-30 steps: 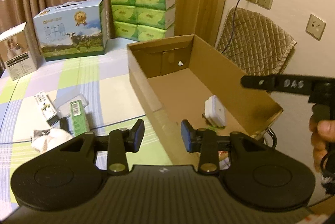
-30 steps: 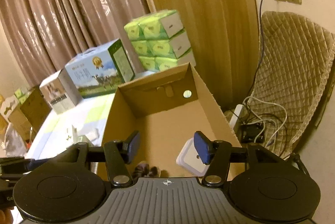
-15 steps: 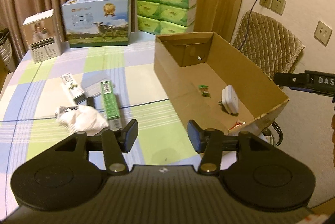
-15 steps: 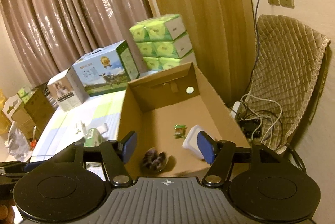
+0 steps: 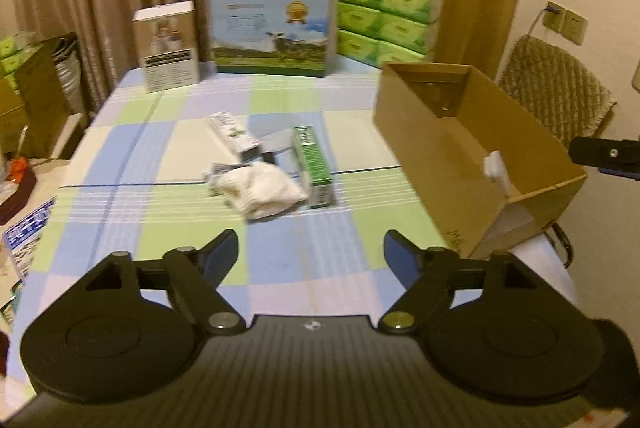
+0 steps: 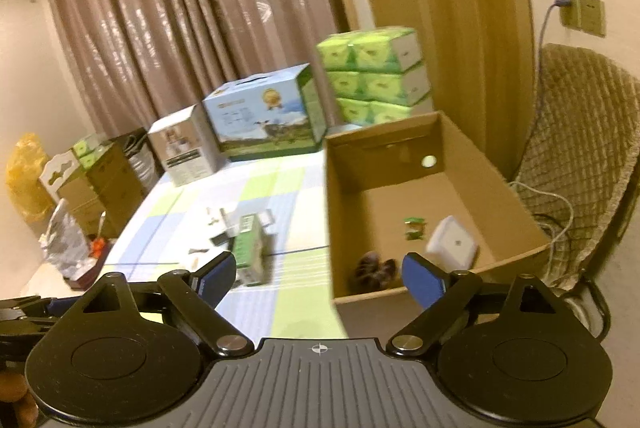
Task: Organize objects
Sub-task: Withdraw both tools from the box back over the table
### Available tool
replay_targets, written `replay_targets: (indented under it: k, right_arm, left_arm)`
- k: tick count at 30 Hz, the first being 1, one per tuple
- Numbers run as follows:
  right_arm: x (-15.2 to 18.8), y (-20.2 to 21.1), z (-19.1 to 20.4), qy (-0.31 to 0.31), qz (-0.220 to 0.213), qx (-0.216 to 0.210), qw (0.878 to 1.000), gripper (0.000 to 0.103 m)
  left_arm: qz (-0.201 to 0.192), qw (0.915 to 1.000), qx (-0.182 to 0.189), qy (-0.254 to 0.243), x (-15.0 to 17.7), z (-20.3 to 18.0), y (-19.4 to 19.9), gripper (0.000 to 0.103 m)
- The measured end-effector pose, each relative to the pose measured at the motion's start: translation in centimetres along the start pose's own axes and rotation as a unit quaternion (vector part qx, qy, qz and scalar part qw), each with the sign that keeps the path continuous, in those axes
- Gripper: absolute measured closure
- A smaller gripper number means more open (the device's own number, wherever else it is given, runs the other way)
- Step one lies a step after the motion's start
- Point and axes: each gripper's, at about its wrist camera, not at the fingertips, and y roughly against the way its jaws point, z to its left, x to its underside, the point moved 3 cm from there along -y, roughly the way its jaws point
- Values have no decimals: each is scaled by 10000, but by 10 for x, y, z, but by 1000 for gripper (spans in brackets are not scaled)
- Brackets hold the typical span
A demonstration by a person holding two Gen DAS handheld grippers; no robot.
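Both grippers had pulled back from the carton (image 5: 472, 163) since a second earlier, when they hung right over its open top. The left gripper (image 5: 311, 254) now looked across the checked table (image 5: 280, 280) at the loose pile, and its jaws were opening with nothing between them. The right gripper (image 6: 316, 274) sat near the carton's front corner, jaws also opening and empty.

Inside the carton lay a white adapter (image 6: 454, 242), a green packet (image 6: 414, 228) and a dark lump (image 6: 376, 268), too blurred to name. So the drop-offs looked done, and both hands seemed freed for the next pick.

Left on the table, well apart from the carton, were a green box (image 5: 314, 163), a white cloth (image 5: 262, 189) touching it, and a white box (image 5: 236, 137) just behind. The green box seemed the likeliest next target.
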Motion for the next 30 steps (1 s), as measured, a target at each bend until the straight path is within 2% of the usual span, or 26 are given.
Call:
replay_targets:
  k: [8, 16, 30]
  right_arm:
    - [12, -4, 37, 278, 132, -193, 9993, 12]
    - [23, -12, 60, 505, 253, -271, 9980, 11]
    - [29, -25, 76, 652, 363, -330, 9967, 11]
  left_arm:
    - [-151, 9994, -176, 257, 8, 35, 20, 4]
    - [-113, 9989, -353, 280, 12, 52, 24, 1]
    - [-64, 9984, -383, 409, 19, 67, 19, 1]
